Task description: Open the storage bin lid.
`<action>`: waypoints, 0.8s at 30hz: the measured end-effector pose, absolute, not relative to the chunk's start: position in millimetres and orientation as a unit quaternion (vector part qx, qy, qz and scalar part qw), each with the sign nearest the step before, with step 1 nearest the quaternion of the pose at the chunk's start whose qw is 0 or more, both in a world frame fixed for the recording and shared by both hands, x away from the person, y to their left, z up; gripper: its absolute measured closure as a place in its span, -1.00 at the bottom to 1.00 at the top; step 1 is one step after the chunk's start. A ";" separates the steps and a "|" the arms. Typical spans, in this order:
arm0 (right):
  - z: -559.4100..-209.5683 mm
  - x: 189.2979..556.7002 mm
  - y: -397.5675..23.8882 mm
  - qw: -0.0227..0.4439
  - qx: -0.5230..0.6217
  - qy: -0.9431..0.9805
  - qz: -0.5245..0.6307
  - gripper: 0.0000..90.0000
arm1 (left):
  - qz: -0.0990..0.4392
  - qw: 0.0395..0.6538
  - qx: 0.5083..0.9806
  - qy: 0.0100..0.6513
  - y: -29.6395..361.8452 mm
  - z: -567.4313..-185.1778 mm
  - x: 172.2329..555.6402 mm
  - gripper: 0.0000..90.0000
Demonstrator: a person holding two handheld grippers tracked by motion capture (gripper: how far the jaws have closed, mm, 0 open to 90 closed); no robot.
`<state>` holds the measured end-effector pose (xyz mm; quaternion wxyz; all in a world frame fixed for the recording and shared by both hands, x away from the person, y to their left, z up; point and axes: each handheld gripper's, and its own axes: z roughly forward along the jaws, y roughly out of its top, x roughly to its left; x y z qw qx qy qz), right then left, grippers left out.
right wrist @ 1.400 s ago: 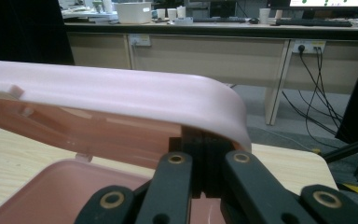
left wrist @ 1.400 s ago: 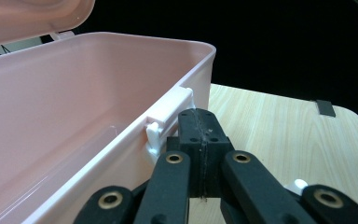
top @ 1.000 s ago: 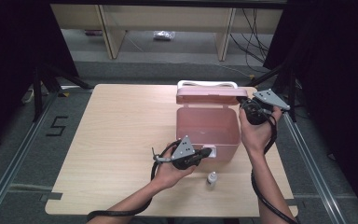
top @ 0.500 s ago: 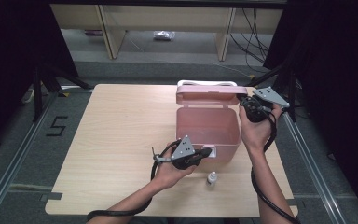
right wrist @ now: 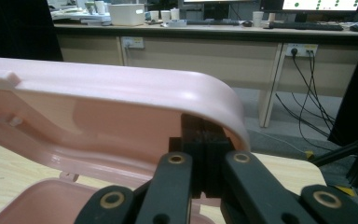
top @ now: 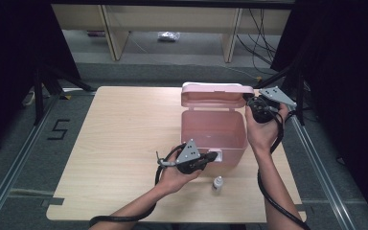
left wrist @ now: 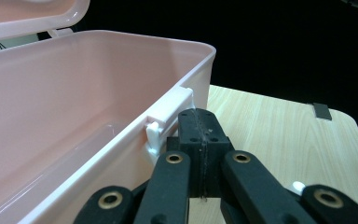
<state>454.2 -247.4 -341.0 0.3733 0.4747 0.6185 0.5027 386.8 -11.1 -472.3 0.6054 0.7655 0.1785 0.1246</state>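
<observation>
On the left, the left gripper (top: 210,157) lies in the person's left hand (top: 175,173) with its jaws clenched together on nothing, their tips pressed against the near front wall of the pink box (top: 212,139), just beside the white latch (left wrist: 168,117) on the rim. From this gripper the box stands directly ahead and slightly to its right on the table (top: 115,143), and a small white bottle (top: 217,183) stands on the wood just behind it and to its right, apart from the box. Further right, the right gripper (top: 250,101) is raised in the right hand (top: 262,128); its jaws are also closed, empty, and tucked up under the corner of the lid (top: 216,94), which stands up above the back of the box. Judging from this, the opening looks as good as done: the latch is free, the lid is swung up and propped, and the box interior appears empty. What seems left is to let go of the lid and, probably, to deal with the bottle waiting outside.
</observation>
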 end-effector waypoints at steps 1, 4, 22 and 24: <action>-340.8 454.4 -246.9 0.368 0.478 0.620 0.502 1.00 | 0.124 0.605 0.766 0.179 -11.1 -472.3 386.8 1.00; -340.2 454.6 -245.3 0.364 0.487 0.615 0.502 1.00 | 0.125 0.605 0.766 0.179 -11.1 -472.2 386.8 1.00; -339.5 466.4 -245.8 0.369 0.482 0.620 0.497 1.00 | 0.123 0.606 0.765 0.180 -11.1 -472.4 386.8 1.00; -339.3 467.2 -245.6 0.369 0.481 0.620 0.497 1.00 | 0.123 0.606 0.765 0.180 -11.1 -472.4 386.6 1.00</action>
